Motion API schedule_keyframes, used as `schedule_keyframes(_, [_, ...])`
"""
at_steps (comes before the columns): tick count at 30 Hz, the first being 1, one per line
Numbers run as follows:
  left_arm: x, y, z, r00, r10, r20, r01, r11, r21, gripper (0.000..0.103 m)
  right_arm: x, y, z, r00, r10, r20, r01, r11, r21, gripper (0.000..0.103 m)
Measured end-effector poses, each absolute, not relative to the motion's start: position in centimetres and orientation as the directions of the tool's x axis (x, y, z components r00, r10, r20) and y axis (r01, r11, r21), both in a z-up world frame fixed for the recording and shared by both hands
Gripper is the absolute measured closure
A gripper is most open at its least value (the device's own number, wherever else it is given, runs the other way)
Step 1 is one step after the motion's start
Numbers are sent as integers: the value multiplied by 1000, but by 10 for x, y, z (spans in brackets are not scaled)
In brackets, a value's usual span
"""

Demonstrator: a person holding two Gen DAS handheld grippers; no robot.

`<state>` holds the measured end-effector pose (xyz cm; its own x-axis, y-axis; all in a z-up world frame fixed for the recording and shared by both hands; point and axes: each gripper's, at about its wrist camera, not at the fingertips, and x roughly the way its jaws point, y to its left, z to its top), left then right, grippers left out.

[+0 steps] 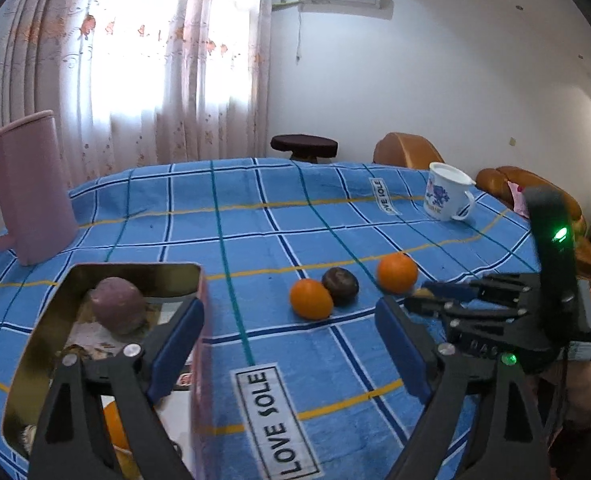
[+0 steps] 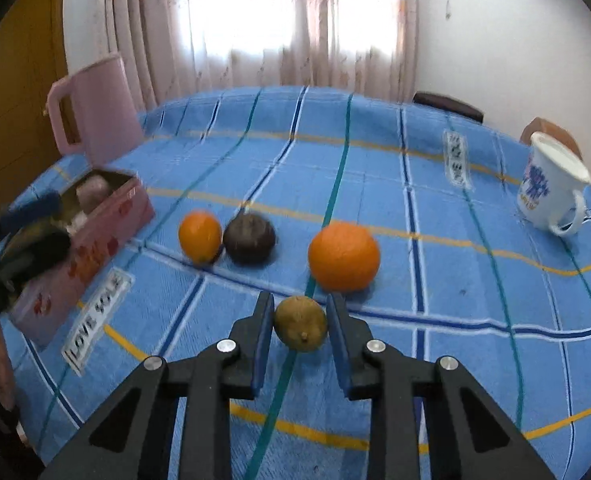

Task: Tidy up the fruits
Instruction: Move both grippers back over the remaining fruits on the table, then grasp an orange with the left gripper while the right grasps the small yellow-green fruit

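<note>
In the right wrist view my right gripper [image 2: 300, 322] is shut on a small yellow-brown fruit [image 2: 301, 323] just above the cloth. Beyond it lie a large orange [image 2: 343, 256], a dark brown fruit [image 2: 249, 239] and a smaller orange [image 2: 199, 235]. The pink tin box [image 2: 95, 236] at the left holds a purple fruit [image 1: 118, 305] and an orange [image 1: 116, 426]. In the left wrist view my left gripper [image 1: 289, 334] is open and empty, its left finger over the box [image 1: 35, 344]. The right gripper [image 1: 427, 294] shows there beside the large orange [image 1: 397, 273].
A pink pitcher [image 1: 27, 188] stands at the far left behind the box. A white mug [image 1: 447, 197] with blue print stands at the far right. The round table wears a blue checked cloth [image 1: 255, 216]. Brown chairs [image 1: 407, 150] and a stool stand beyond it.
</note>
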<state>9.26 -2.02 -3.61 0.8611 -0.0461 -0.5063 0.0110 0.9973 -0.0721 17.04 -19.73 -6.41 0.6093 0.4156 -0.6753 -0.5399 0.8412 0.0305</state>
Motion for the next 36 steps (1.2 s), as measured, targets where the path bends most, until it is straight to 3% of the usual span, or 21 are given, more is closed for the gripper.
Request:
schedule_keyframes(8, [135, -34, -44, 823, -32, -567, 5, 999, -50, 15, 183, -200, -45, 726, 374, -577, -441, 897, 27, 75])
schedule_keyframes(18, [171, -40, -66, 750, -61, -659, 7, 996, -84, 42, 186, -204, -46, 746, 356, -562, -415, 910, 26, 74])
schedule_keyframes(26, [191, -34, -78, 687, -116, -717, 9, 988, -151, 51, 183, -204, -46, 751, 361, -553, -423, 906, 18, 74])
schedule_keyframes(30, [188, -31, -78, 680, -156, -716, 39, 983, -177, 63, 180, -204, -45, 757, 365, -542, -427, 904, 13, 74])
schedule_keyframes(36, [185, -26, -76, 687, -183, -703, 60, 979, -197, 64, 179, -206, -45, 762, 369, -532, -424, 905, 20, 74])
